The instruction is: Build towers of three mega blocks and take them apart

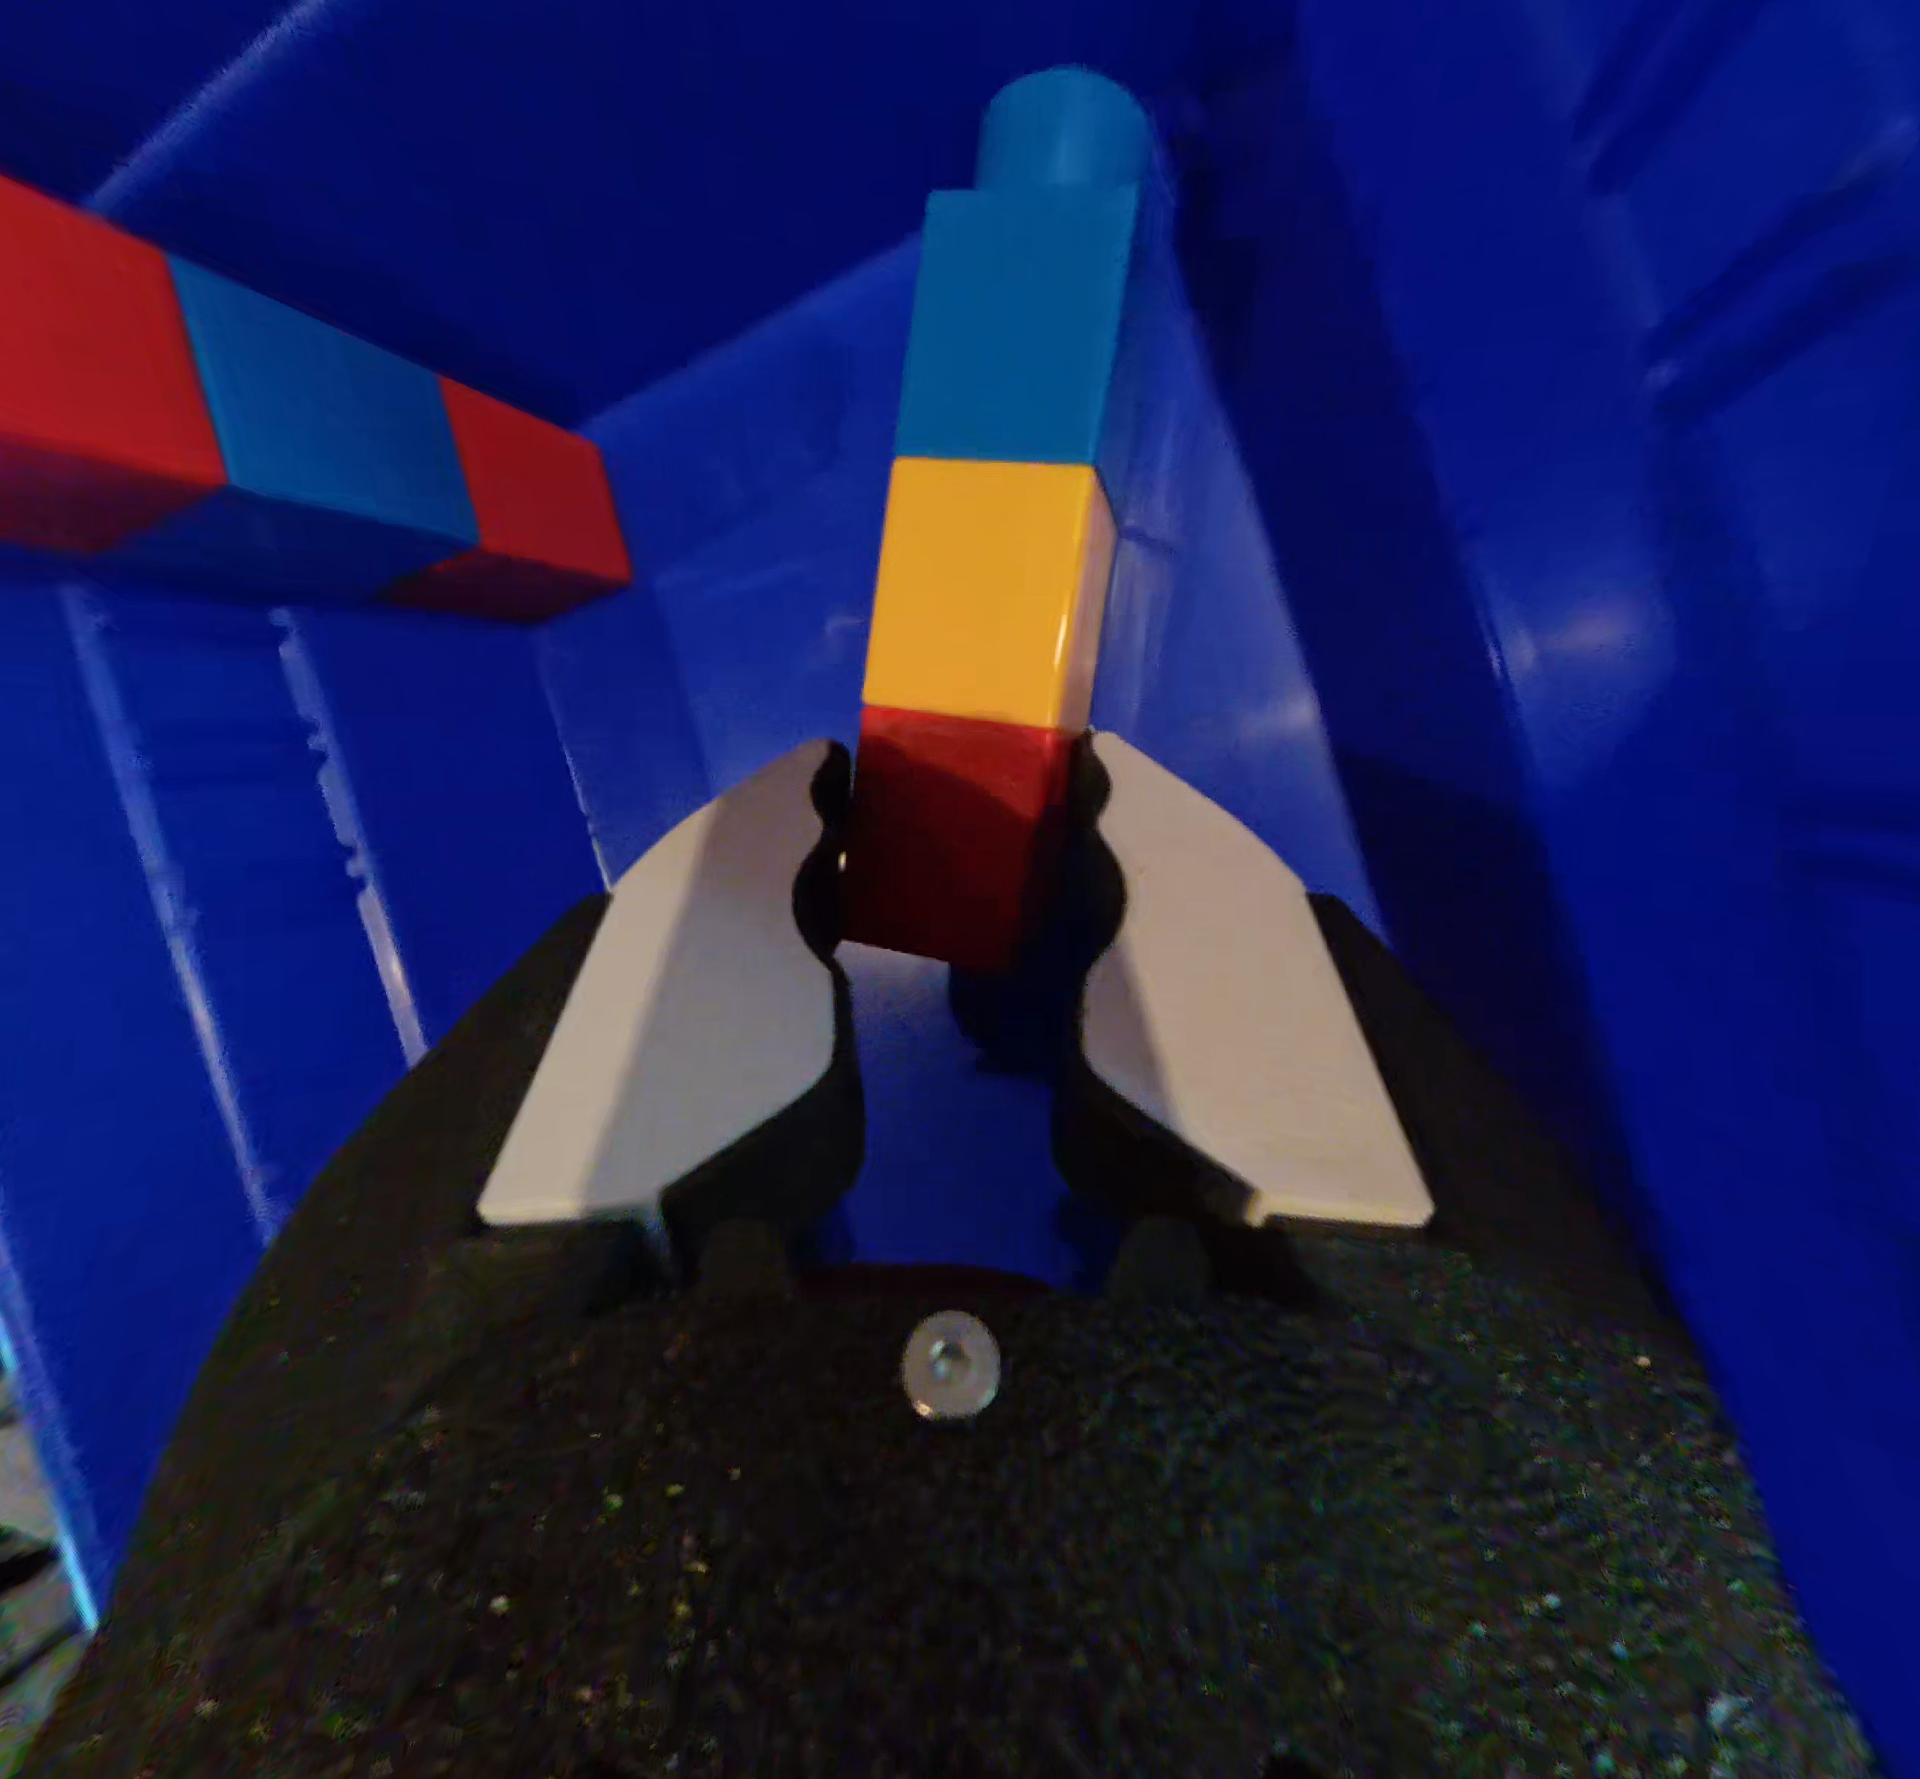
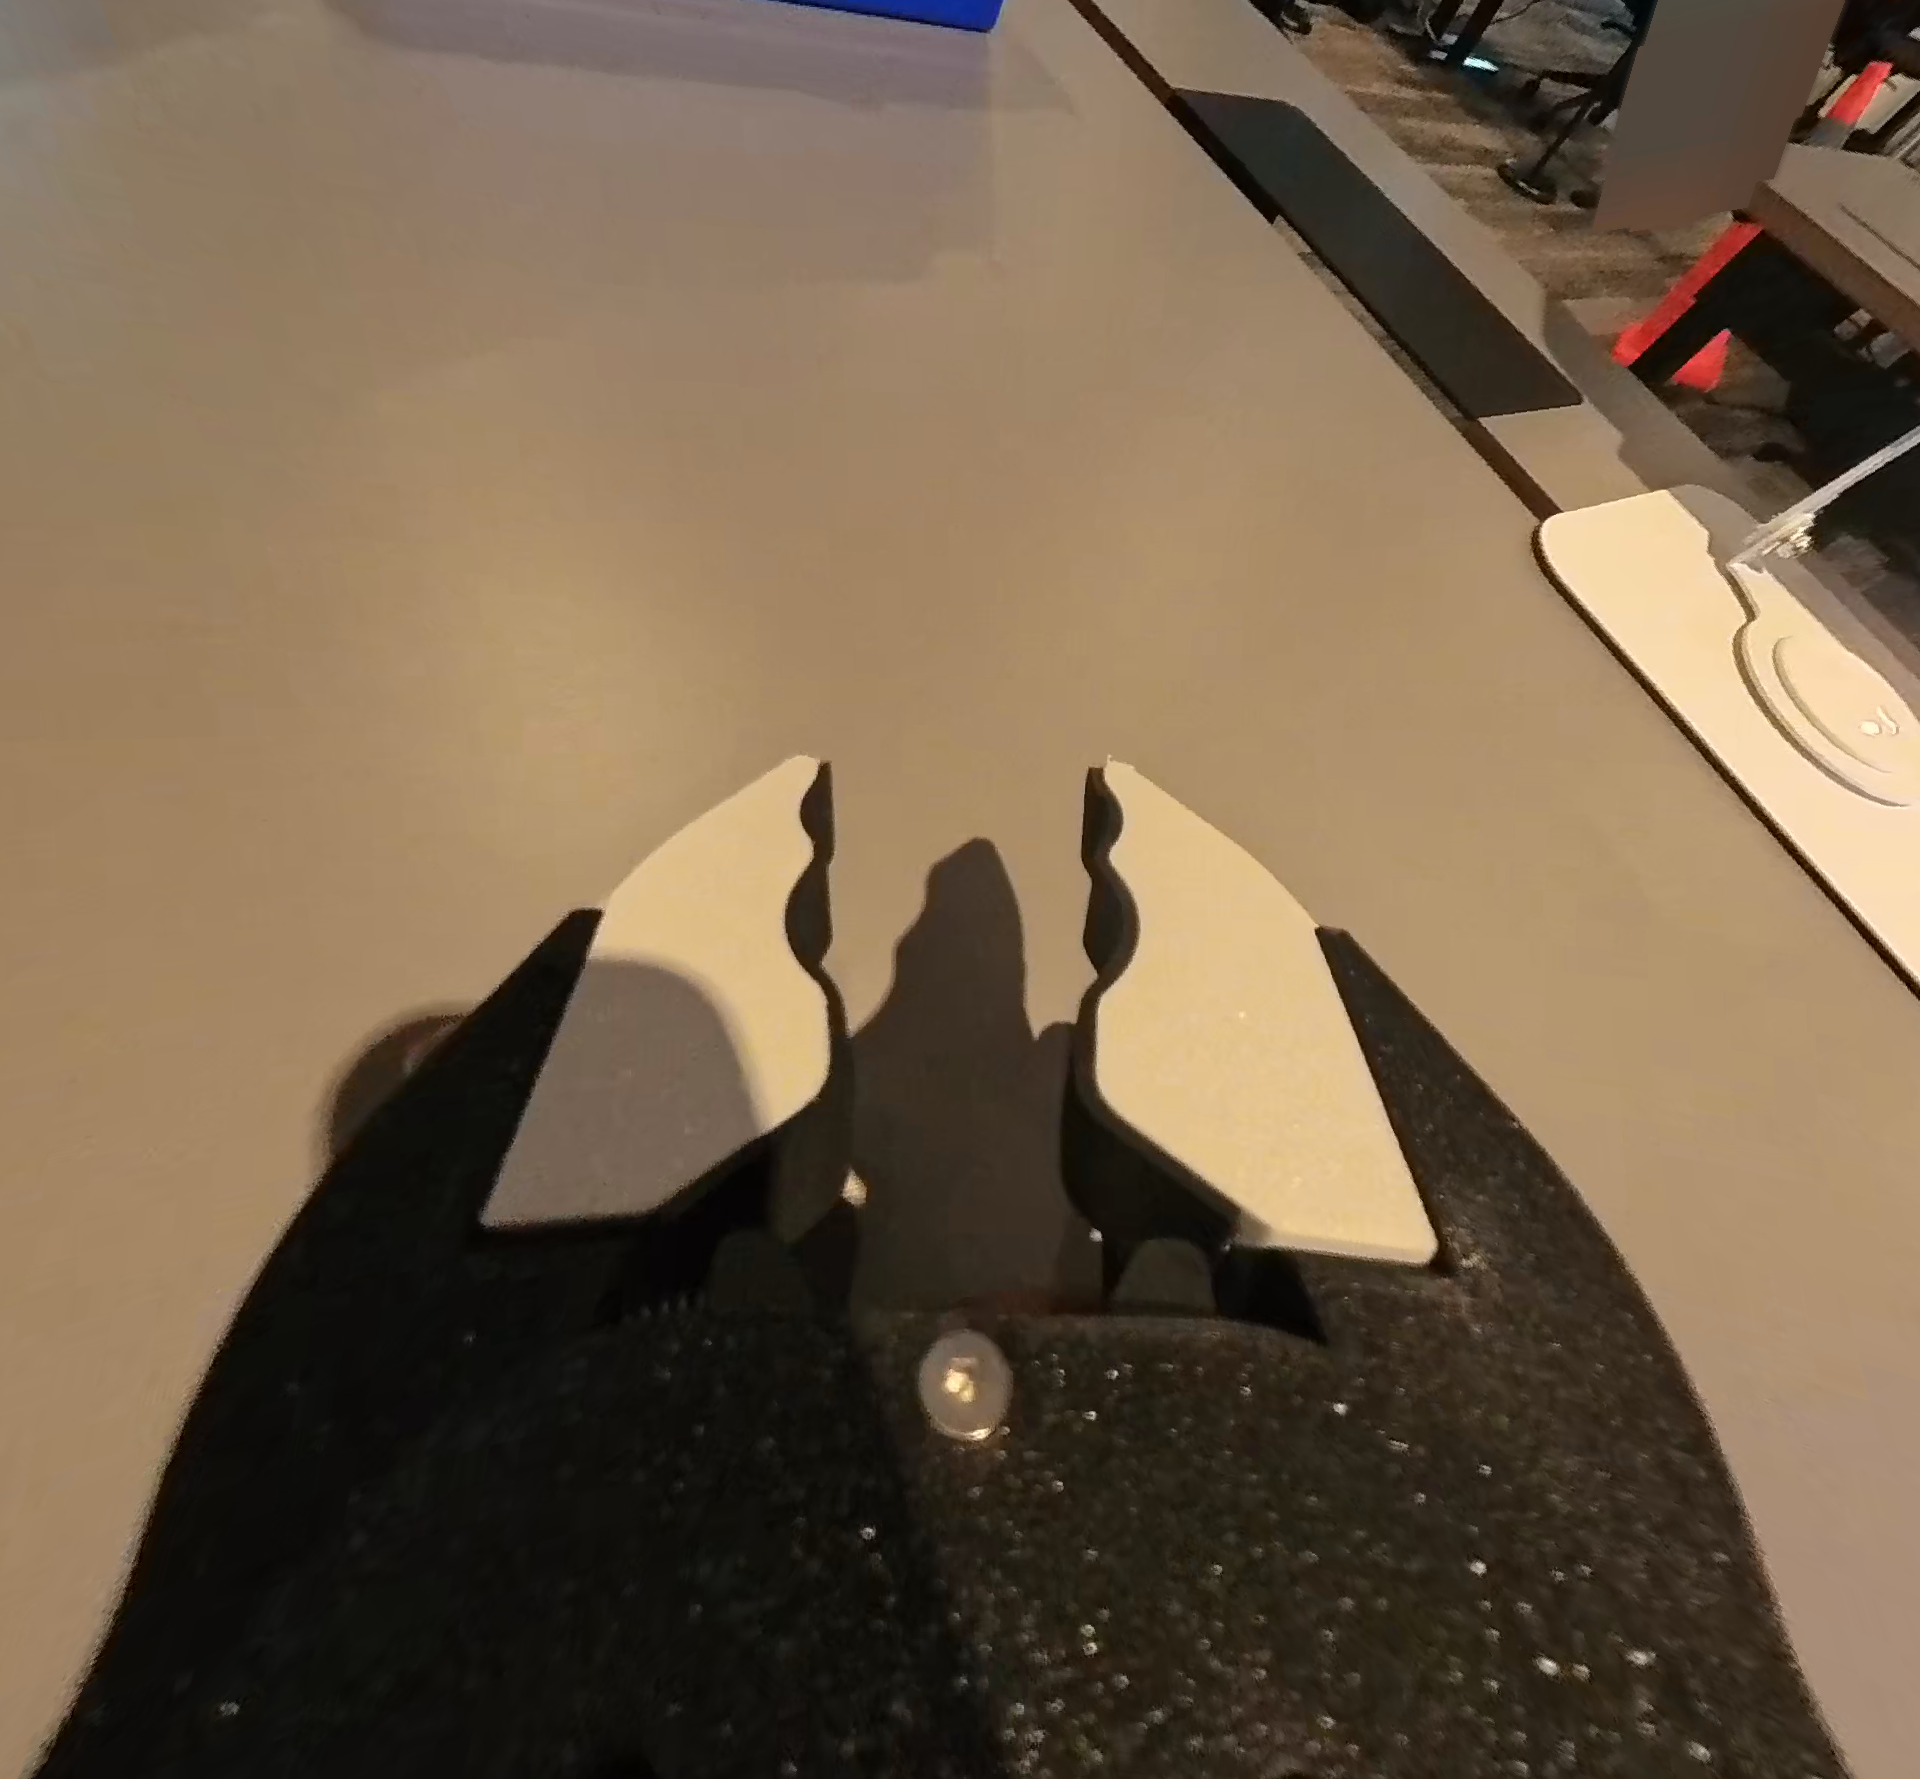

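Left tongs [image 1: 961, 784] grip a 3-block tower [image 1: 987, 524] inside the bin [image 1: 1558, 482], right tongs [image 2: 956, 794] gape empty; next, probably release it.

The left gripper [image 1: 958, 836] is pointing forward, its fingers [image 1: 686, 991] pressing in on both sides of a grasp, while the right gripper [image 2: 958, 836] is hovering with jaws parted, holding nothing.

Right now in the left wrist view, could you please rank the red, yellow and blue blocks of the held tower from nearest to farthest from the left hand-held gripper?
1. Red block: clamped between the left hand-held gripper fingertips.
2. Yellow block: the middle, just beyond the tips.
3. Blue block: far end, stud toward the blue bin wall.
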The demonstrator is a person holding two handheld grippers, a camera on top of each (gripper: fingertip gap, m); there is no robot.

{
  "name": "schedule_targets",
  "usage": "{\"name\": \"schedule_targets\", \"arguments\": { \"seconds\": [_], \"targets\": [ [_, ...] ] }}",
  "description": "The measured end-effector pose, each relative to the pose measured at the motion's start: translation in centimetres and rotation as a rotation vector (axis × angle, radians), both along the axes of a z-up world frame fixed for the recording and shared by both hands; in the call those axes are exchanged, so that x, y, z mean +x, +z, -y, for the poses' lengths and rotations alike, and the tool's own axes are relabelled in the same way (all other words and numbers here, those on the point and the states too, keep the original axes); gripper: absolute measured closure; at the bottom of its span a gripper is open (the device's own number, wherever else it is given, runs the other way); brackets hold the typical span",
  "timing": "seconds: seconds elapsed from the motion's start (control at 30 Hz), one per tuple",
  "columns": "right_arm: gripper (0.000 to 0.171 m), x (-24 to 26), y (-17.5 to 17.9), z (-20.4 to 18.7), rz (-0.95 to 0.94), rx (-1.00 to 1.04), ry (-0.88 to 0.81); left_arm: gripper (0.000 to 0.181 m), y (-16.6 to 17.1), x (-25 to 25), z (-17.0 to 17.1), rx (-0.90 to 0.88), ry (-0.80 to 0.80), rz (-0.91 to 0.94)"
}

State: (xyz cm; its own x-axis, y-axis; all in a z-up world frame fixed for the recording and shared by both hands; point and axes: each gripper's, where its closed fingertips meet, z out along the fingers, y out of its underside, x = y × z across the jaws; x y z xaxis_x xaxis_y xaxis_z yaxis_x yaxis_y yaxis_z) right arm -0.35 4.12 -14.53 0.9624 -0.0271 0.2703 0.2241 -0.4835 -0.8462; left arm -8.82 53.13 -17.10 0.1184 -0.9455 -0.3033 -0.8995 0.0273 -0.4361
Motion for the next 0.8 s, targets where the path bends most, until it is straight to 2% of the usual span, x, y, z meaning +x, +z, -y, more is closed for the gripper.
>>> {"name": "schedule_targets", "arguments": {
  "seconds": [0.1, 0.2, 0.3, 0.4, 0.5, 0.63, 0.73, 0.8],
  "targets": [
    [0.125, 0.0, 0.1, 0.1, 0.005, 0.007, -0.003, 0.143, 3.3, -0.7, 0.7, -0.031, 0.114, 0.111],
    [0.125, 0.0, 0.1, 0.1, 0.007, 0.008, 0.0, 0.144, 9.6, -1.3, 2.6, 0.045, 0.135, 0.305],
    [0.125, 0.0, 0.2, 0.0, -0.008, 0.011, 0.004, 0.144, 16.1, 0.3, 8.6, 0.091, 0.008, 0.532],
    [0.122, 0.2, 0.9, 0.1, -0.069, 0.064, 0.003, 0.144, 19.8, 4.0, 17.7, 0.059, -0.193, 0.738],
    [0.117, 0.7, 3.1, 0.6, -0.314, 0.23, 0.0, 0.144, 19.7, 9.0, 27.8, -0.106, -0.345, 0.931],
    [0.109, 4.4, 5.7, 3.0, -0.696, 0.465, -0.077, 0.144, 14.6, 13.2, 40.9, -0.425, -0.472, 1.139],
    [0.106, 7.1, 6.5, 5.4, -0.852, 0.573, -0.118, 0.144, 11.2, 12.9, 45.7, -0.435, -0.487, 1.187],
    [0.102, 7.7, 6.6, 6.2, -0.909, 0.586, -0.102, 0.144, 10.7, 12.3, 47.9, -0.385, -0.572, 1.152]
  ]
}}
